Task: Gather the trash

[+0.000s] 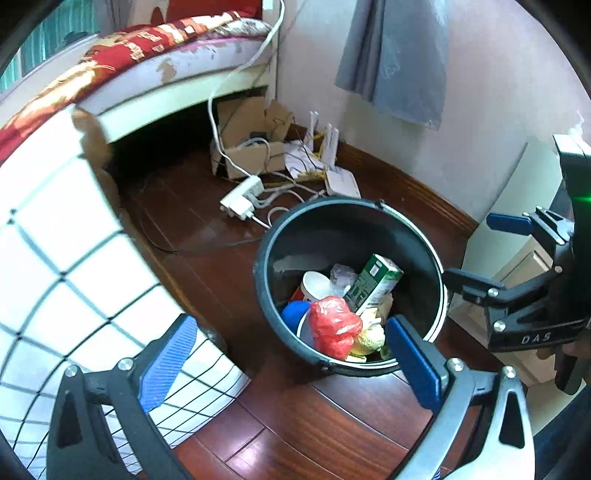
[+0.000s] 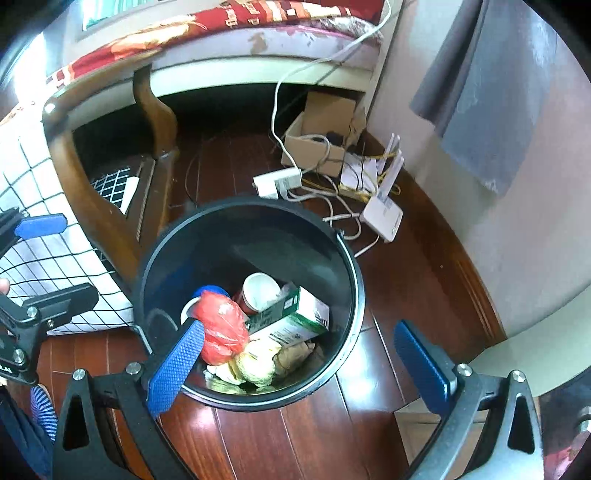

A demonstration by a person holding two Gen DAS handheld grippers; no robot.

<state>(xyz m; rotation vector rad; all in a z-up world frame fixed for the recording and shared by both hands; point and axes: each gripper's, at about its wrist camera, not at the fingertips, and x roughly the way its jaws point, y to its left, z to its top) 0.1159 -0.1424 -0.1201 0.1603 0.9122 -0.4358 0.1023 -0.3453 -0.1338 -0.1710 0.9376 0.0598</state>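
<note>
both wrist cams look down at the floor from close above. left one sits left of the bin [image 1: 349, 284], right one nearer. both share the bin [image 2: 251, 295] and the far bed [image 2: 221, 33].

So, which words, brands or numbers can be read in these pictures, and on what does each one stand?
"DAS": on the black body of the right claw, in the left wrist view.
Green carton in the bin: print too small and blurred to read.
Red bed cover: pale lettering, too blurred to read.
White router: label too small to read.
</note>
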